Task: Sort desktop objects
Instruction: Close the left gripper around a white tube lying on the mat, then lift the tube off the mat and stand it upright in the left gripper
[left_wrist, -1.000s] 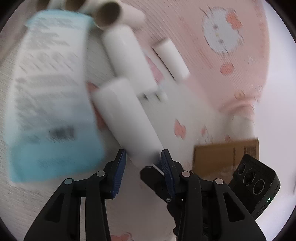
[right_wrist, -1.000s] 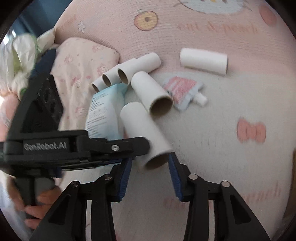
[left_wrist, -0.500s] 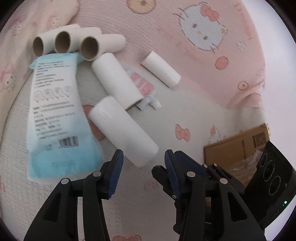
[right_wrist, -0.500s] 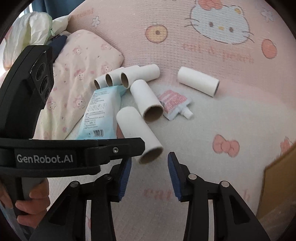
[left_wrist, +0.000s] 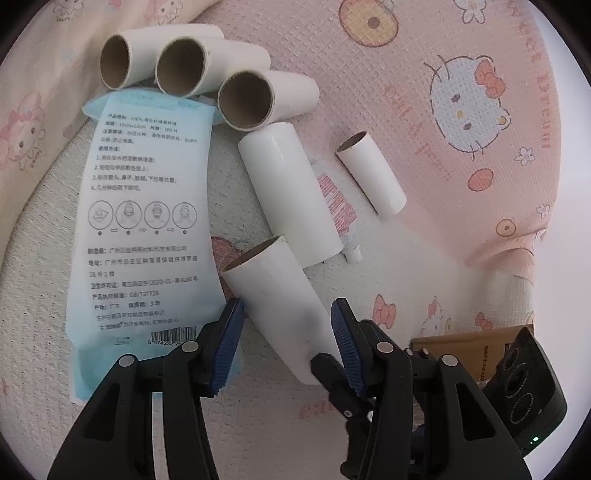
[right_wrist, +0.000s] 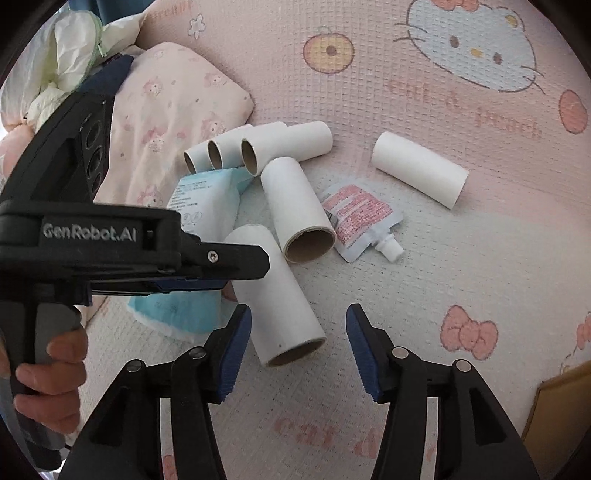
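On a pink cartoon-print blanket (left_wrist: 388, 48), the left gripper (left_wrist: 286, 334) stands with its blue-padded jaws spread on either side of the nearest cardboard tube (left_wrist: 280, 299), which lies between the pads without being pinched. The right gripper (right_wrist: 299, 341), seen in its own camera, is likewise spread wide, the same tube's brown open end (right_wrist: 295, 352) lying just at 11 o'clock of its gap. At 12 o'clock of that tube rests a second white tube (left_wrist: 291, 199), partly covering a pink-printed spout pouch (left_wrist: 338, 206). Three more tubes (left_wrist: 195, 70) lie side by side at 11 o'clock, their open ends over the top edge of a pale blue tissue packet (left_wrist: 144, 229). A shorter tube (left_wrist: 371, 173) sits apart at 1 o'clock. A brown cardboard box (left_wrist: 476, 343) shows at 4 o'clock of the left view.
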